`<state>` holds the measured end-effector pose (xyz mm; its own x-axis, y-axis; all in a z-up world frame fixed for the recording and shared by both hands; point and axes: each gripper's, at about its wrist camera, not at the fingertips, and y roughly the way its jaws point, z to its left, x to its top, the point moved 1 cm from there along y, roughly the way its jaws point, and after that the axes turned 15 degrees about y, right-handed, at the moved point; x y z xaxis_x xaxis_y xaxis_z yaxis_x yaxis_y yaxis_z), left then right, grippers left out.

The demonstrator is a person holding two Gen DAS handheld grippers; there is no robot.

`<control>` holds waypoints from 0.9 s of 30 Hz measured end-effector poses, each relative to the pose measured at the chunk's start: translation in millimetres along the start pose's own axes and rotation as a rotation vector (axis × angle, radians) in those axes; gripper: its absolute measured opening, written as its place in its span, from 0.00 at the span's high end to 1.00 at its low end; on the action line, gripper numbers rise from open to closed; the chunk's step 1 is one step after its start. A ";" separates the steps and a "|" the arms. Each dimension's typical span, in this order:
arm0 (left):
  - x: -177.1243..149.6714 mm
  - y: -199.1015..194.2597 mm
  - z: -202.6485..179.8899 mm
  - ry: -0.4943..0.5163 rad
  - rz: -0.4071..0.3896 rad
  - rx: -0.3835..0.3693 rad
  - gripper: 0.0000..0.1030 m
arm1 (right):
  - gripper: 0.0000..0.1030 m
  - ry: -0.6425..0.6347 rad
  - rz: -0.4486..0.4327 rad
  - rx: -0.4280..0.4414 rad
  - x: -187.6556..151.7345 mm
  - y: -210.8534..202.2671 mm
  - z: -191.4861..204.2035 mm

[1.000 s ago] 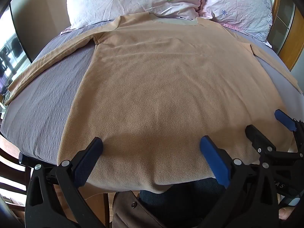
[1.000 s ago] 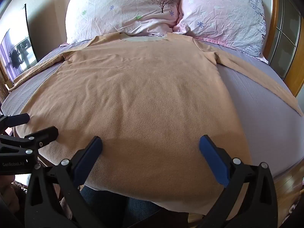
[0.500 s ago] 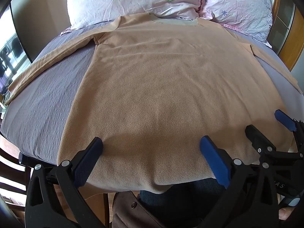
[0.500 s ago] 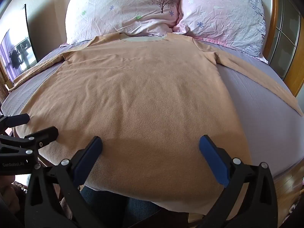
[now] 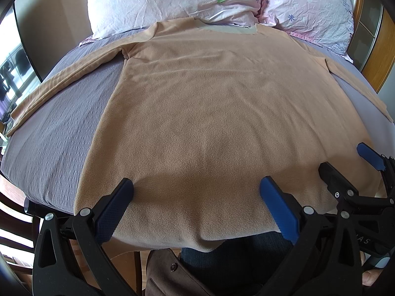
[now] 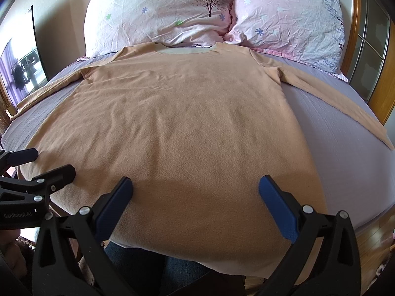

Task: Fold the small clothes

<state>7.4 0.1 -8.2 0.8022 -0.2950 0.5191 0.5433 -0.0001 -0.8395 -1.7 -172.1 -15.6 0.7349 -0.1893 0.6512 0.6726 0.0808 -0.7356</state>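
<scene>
Left wrist view: tan shirt (image 5: 217, 113) flat on bed (image 5: 56, 128), hem beneath both wide-spread, empty hand-held grippers (image 5: 197, 197).

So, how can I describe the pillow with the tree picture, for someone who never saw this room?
Look at the head of the bed, behind the tan shirt. Two flowered pillows lean there; it is the left one, whiter, with a dark tree printed near its inner edge.
</scene>
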 end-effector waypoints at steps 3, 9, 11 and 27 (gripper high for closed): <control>-1.6 -1.1 -0.6 -0.001 -0.001 0.001 0.01 | 0.02 0.000 0.000 0.000 0.1 0.0 -0.1; -1.6 -1.1 -0.6 -0.001 -0.002 0.001 0.01 | 0.02 0.000 0.000 0.000 0.1 -0.1 -0.1; -1.6 -1.2 -0.6 0.000 -0.003 0.001 0.01 | 0.02 0.000 0.000 0.000 0.1 -0.2 -0.1; 0.2 -1.3 3.1 0.000 -0.009 0.003 0.01 | 0.02 0.000 0.000 0.000 0.3 -0.6 -0.5</control>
<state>7.5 3.0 -6.5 0.7969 -0.2951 0.5271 0.5516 -0.0003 -0.8341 -2.0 -172.7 -15.0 0.7348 -0.1894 0.6513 0.6727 0.0805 -0.7355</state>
